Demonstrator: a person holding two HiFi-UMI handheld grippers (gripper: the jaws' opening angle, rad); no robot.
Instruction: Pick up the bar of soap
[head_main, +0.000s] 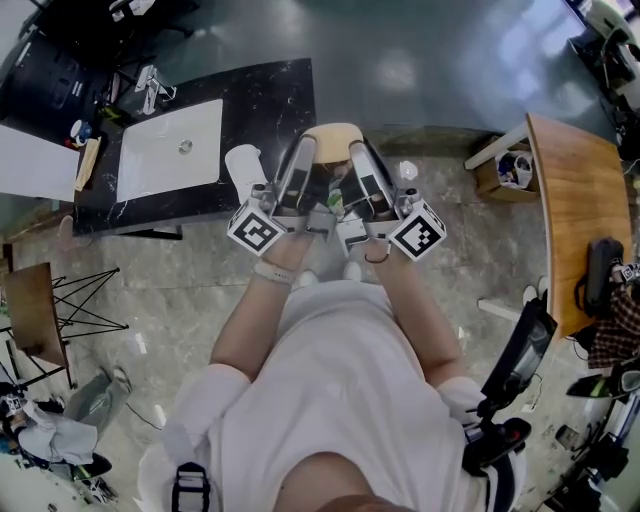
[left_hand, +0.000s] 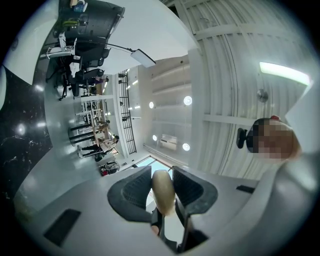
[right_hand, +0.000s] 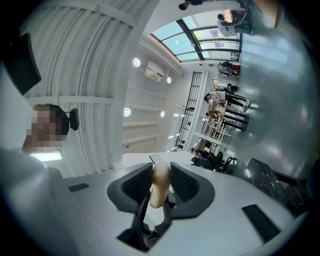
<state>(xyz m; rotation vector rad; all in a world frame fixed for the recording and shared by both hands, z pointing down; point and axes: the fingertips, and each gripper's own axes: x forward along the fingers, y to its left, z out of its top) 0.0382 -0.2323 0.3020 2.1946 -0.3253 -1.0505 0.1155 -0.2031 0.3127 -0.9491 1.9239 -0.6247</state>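
At the upper left of my head view sits the black table (head_main: 270, 110) with a white sink (head_main: 170, 150) set into it. Just right of that, in the upper middle of the frame, I hold both tongs up side by side in front of my white shirt (head_main: 340, 400). The soap (head_main: 333, 134) is up there with them, in the air, bridging the two sets of tips and apart from the table.

The left tongs (left_hand: 163, 181) are clamped on it. In the left gripper view the pale bar stands on edge between the ribbed pads (left_hand: 134, 192), which press on both its faces. The right tongs (right_hand: 160, 176) grip the same bar. In the right gripper view it is pinched on edge between the two pads, its lower end hanging into the gap behind them. Both gripper views look up into a white room with round lights (left_hand: 187, 100).

At the far right of the head view, a wooden table (head_main: 570, 210) runs down the edge of the frame.
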